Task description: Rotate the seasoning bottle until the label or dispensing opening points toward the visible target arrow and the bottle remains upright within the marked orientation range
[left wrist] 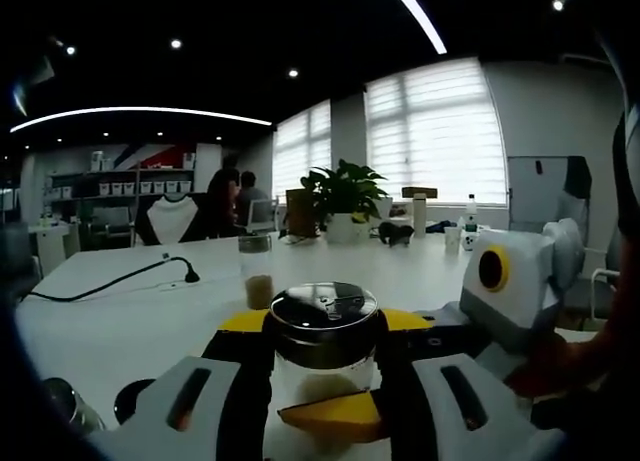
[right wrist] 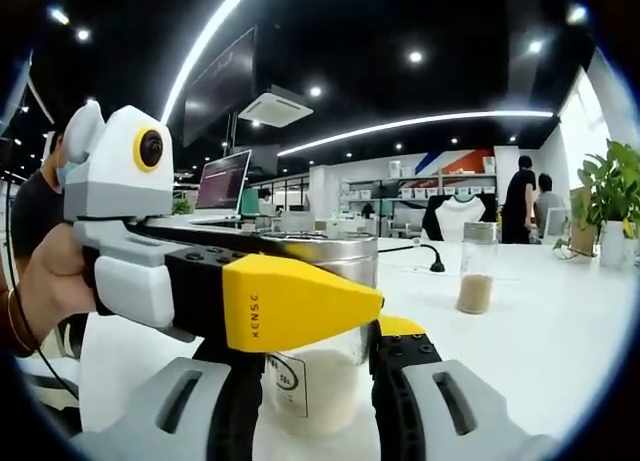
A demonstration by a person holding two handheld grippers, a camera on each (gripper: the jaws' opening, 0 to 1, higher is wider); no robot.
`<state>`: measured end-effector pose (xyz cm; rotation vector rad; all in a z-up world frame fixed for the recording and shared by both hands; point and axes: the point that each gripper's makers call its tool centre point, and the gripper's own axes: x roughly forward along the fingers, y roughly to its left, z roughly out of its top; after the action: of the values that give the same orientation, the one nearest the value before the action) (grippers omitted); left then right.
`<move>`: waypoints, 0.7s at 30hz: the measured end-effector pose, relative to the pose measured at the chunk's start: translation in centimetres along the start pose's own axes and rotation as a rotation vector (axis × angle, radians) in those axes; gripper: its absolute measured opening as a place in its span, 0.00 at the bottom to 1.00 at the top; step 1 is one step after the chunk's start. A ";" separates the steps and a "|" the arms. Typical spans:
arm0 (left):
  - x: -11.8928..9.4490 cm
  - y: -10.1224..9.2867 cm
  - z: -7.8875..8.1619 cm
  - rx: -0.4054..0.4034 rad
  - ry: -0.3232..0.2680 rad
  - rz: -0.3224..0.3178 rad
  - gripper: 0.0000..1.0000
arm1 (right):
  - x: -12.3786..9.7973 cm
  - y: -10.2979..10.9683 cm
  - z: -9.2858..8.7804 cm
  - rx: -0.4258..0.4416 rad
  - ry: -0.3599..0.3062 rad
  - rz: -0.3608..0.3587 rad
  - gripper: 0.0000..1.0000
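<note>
Clear glass seasoning bottle with chrome lid (left wrist: 322, 346) upright on white tabletop (left wrist: 130, 321), lower centre. Left claw (left wrist: 322, 401) and right claw (right wrist: 320, 381) both clamped around body. Probably rigid, slippery, breakable; best gripped mid-body.

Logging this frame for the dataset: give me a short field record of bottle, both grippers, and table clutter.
bottle: seasoning bottle, clear glass, dark shiny lid, pale powder at the bottom, upright on the white table
left gripper: jaws on either side of the bottle, closed on it
right gripper: jaws flank the same bottle from the other side, closed on it
label: white sticker low on the glass
target arrow: cannot tell
second jar: farther back, brownish powder, standing apart
cable: black cord across the table
plant: potted plant at the far end
</note>
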<state>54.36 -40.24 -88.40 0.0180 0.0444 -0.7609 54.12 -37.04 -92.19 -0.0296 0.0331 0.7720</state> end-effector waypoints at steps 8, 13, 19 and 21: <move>-0.5 0.0 0.1 0.018 0.004 0.020 0.42 | 0.1 0.2 0.3 0.003 -0.010 -0.001 0.39; -0.8 0.2 0.0 0.011 0.003 0.027 0.42 | 0.2 0.4 0.4 0.006 -0.011 0.002 0.39; -0.8 0.2 0.0 0.011 0.003 0.029 0.42 | 0.2 0.4 0.4 0.009 -0.021 0.000 0.39; -0.8 0.2 0.0 0.020 0.004 0.036 0.42 | 0.3 0.3 0.5 0.009 -0.023 -0.001 0.39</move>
<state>53.97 -39.53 -88.36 0.0394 0.0398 -0.7252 54.11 -36.57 -91.74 -0.0120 0.0151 0.7714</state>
